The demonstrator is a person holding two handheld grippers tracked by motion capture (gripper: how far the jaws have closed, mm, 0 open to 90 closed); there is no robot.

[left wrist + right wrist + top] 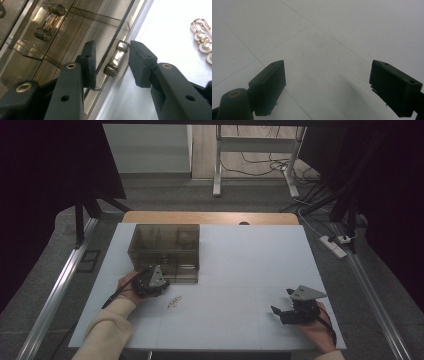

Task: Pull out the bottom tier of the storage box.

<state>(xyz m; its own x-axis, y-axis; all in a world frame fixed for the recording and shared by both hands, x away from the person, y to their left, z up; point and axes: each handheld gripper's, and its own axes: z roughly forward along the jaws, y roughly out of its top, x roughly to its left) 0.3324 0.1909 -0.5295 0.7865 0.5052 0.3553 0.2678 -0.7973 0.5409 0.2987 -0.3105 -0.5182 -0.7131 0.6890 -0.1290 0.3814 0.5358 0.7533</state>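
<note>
The smoky drawer box (pixel 164 251) blocks the far left, the pearl clip (pixel 174 302) lies beside it; open mat (pixel 250 270) rightward.

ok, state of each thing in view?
Drawer box: upright, drawers look shut.
Lower handle: between the left gripper's jaws, one pad touching it, a gap on the other side.
Pearl pin: lying loose on the table.
Right gripper: open, empty, over bare table.

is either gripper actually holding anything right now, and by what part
The left gripper brackets the drawer handle of the smoked clear box; one jaw touches its end, the other stands off, so no firm grip. The right gripper is open, holding nothing.
</note>
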